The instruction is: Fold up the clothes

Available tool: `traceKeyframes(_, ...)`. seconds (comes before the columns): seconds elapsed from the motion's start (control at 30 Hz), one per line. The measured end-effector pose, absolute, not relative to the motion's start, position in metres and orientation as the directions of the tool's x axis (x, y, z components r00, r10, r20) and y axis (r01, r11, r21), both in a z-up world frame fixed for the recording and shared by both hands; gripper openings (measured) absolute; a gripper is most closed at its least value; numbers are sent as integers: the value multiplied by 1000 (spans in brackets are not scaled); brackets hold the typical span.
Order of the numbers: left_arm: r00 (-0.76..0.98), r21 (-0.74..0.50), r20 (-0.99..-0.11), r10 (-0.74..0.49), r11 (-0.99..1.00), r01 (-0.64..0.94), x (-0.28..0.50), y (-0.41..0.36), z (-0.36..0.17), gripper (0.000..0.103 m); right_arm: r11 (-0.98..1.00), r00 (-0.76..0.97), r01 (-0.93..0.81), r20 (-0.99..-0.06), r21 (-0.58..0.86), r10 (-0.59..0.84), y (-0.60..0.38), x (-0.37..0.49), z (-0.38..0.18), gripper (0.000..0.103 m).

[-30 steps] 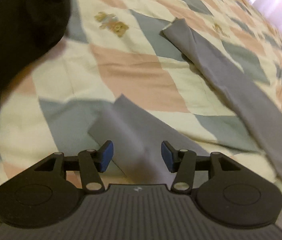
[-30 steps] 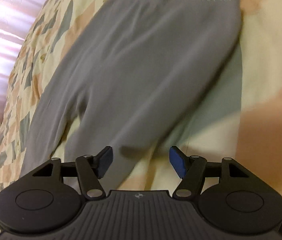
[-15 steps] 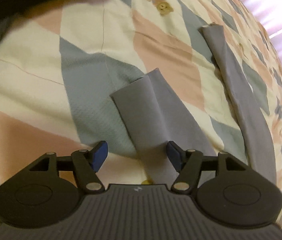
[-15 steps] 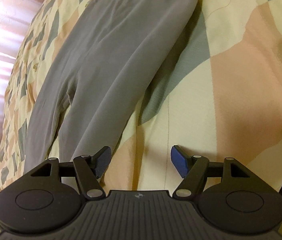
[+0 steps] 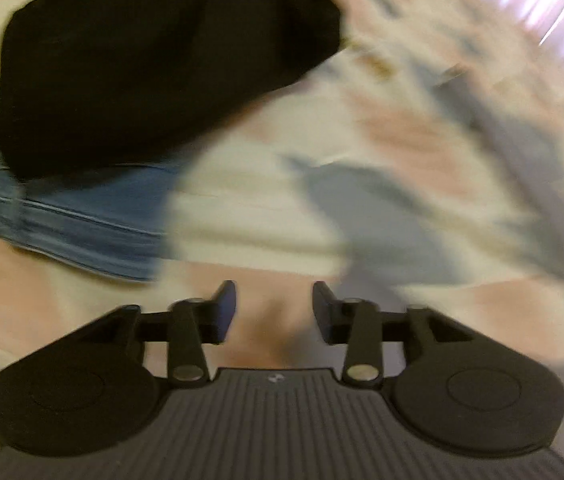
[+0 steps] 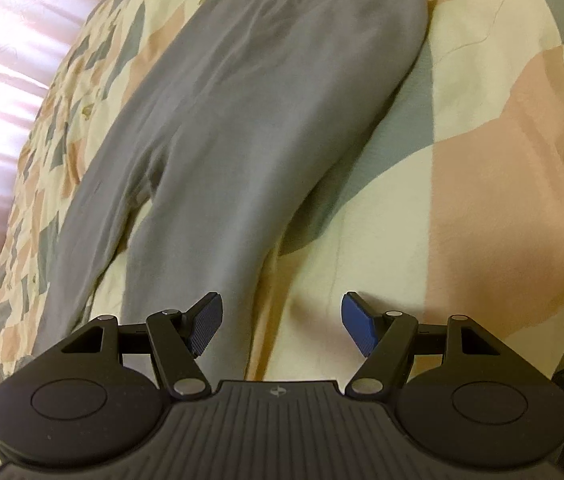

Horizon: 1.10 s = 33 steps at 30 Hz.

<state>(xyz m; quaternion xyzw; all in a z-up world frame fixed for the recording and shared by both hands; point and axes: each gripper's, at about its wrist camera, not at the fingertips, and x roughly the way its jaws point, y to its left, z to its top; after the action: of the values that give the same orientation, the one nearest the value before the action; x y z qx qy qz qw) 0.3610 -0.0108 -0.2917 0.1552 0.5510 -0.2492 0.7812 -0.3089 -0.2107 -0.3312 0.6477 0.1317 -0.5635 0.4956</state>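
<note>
Grey leggings (image 6: pixel 249 128) lie flat on a patchwork quilt (image 6: pixel 502 168), waistband with a small white logo at the top, both legs running down to the left. My right gripper (image 6: pixel 282 330) hovers open over the quilt, its left pad above the edge of the nearer leg. The left wrist view is heavily blurred; a grey leg end (image 5: pixel 374 236) smears to the right of my left gripper (image 5: pixel 273 312), which is open with nothing between its pads.
A black garment (image 5: pixel 153 60) lies on a folded pair of blue jeans (image 5: pixel 81 224) at the upper left of the left wrist view. Pink curtains (image 6: pixel 5 68) hang beyond the bed's far edge.
My left gripper has swung left, away from the grey leg end toward the black garment and jeans, and its jaws are closer together. The right view shifted back over the leggings.
</note>
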Motion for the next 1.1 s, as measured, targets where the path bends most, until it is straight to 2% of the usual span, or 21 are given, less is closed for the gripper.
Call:
traceKeyframes(0.03, 251, -24, -948, -195, 831, 556, 361, -10, -301, 35, -481, 331, 725, -861, 494, -386, -211, -312, -332, 69)
traceKeyframes(0.1, 165, -112, -959, -229, 846, 521, 355, -1, -313, 34, -480, 334, 722, -858, 499, -391, -211, -317, -330, 69)
traceKeyframes(0.23, 59, -320, -924, -378, 848, 424, 331, 23, -317, 35, -480, 317, 729, -863, 488, -394, -210, -330, -330, 69)
traceKeyframes(0.33, 42, -382, -905, -424, 852, 358, 320, 26, -328, 37, -494, 326, 714, -860, 496, -392, -207, -334, -334, 69)
traceKeyframes(0.4, 65, -412, -888, -455, 851, 324, 322, 23, -338, 45, -492, 329, 713, -858, 500, -395, -206, -334, -337, 69)
traceKeyframes(0.47, 83, -427, -882, -464, 861, 276, 325, 17, -349, 43, -504, 330, 694, -849, 514, -412, -206, -339, -339, 69)
traceKeyframes(0.57, 106, -435, -875, -472, 864, 256, 328, 14, -357, 2, -537, 313, 649, -833, 538, -457, -208, -354, -340, 69)
traceKeyframes(0.73, 144, -365, -882, -448, 845, 390, 318, 0, -349, 3, -535, 225, 635, -797, 556, -561, -229, -396, -337, 69)
traceKeyframes(0.8, 137, -351, -891, -433, 848, 397, 320, -3, -353, 7, -540, 185, 639, -792, 547, -582, -243, -412, -341, 68)
traceKeyframes(0.87, 138, -331, -898, -418, 848, 415, 322, -8, -354, 6, -552, 163, 624, -784, 553, -599, -257, -427, -348, 67)
traceKeyframes(0.93, 145, -301, -904, -402, 840, 451, 323, -16, -349, 3, -570, 149, 597, -776, 564, -613, -268, -442, -357, 63)
traceKeyframes(1.0, 154, -271, -909, -387, 831, 487, 324, -25, -345, 2, -590, 134, 569, -772, 573, -621, -279, -456, -364, 53)
traceKeyframes(1.1, 161, -231, -917, -365, 816, 530, 326, -35, -339, 2, -631, 118, 533, -788, 563, -604, -288, -474, -375, 49)
